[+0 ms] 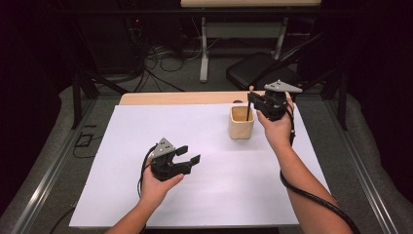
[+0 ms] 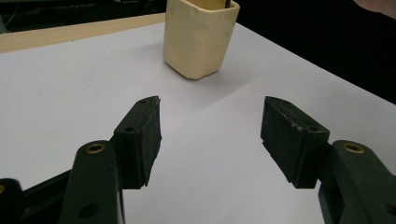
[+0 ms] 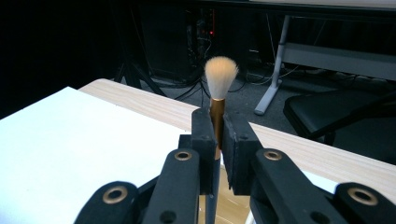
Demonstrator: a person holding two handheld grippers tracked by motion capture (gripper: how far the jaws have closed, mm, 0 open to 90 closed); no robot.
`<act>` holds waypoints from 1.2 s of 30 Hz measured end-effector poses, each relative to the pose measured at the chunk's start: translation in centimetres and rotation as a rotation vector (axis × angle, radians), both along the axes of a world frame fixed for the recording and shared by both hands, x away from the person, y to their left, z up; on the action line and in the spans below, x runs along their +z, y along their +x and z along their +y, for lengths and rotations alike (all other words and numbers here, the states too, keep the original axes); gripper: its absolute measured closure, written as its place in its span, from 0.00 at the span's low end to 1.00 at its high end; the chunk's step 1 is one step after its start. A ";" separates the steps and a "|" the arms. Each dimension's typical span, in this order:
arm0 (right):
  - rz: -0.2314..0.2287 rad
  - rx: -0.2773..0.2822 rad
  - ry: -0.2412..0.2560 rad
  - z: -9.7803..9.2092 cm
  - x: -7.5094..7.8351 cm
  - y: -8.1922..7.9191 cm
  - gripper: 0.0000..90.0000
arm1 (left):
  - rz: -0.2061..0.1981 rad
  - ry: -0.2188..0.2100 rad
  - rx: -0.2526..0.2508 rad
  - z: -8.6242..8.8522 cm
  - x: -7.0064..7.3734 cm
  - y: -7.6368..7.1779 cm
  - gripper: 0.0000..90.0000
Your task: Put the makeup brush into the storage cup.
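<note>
A cream square cup (image 1: 241, 122) stands on the white sheet (image 1: 146, 146) toward the back right; the left gripper view shows the cup (image 2: 200, 37) ahead. My right gripper (image 1: 254, 101) is above the cup, shut on a makeup brush (image 3: 217, 100) with a copper ferrule and pale bristles pointing up. The brush's dark handle (image 1: 249, 109) reaches down into the cup. My left gripper (image 1: 188, 155) hovers over the sheet's middle, open, with nothing between its pads (image 2: 144, 135).
A wooden table edge (image 1: 185, 98) runs behind the sheet. Beyond it are a black chair (image 1: 258, 70), a white table leg (image 1: 204, 53) and floor cables (image 1: 160, 58). Open sheet lies around the left gripper.
</note>
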State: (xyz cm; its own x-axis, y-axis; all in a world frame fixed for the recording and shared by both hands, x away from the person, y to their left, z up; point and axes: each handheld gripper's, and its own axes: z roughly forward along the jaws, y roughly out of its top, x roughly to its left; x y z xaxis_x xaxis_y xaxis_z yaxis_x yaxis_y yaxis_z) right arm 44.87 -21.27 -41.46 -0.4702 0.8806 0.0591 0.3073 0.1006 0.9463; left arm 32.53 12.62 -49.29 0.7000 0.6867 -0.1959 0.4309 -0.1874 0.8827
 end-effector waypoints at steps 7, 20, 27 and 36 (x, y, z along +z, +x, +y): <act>0.001 0.003 -0.005 0.0 -0.4 0.0 0.93 | 0.002 0.002 0.001 0.0 -0.1 0.0 0.42; 0.012 0.007 -0.008 -0.1 -1.3 0.2 0.93 | 0.009 -0.003 0.004 -0.1 -0.2 0.2 0.42; 0.015 0.003 -0.009 -0.4 -1.8 0.2 0.93 | 0.010 0.000 -0.002 -0.3 -0.2 0.3 0.42; 0.024 -0.001 -0.013 -0.7 -2.3 0.3 0.93 | 0.012 -0.004 -0.002 -0.4 -0.3 0.4 0.42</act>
State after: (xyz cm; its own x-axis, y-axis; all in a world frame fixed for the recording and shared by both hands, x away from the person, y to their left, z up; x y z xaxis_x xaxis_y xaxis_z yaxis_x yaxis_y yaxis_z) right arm 45.16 -21.99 -43.76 -0.4683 0.8816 0.0593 0.3298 0.1122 0.9374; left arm 32.94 12.18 -49.62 0.6991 0.6846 -0.2065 0.4408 -0.1851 0.8783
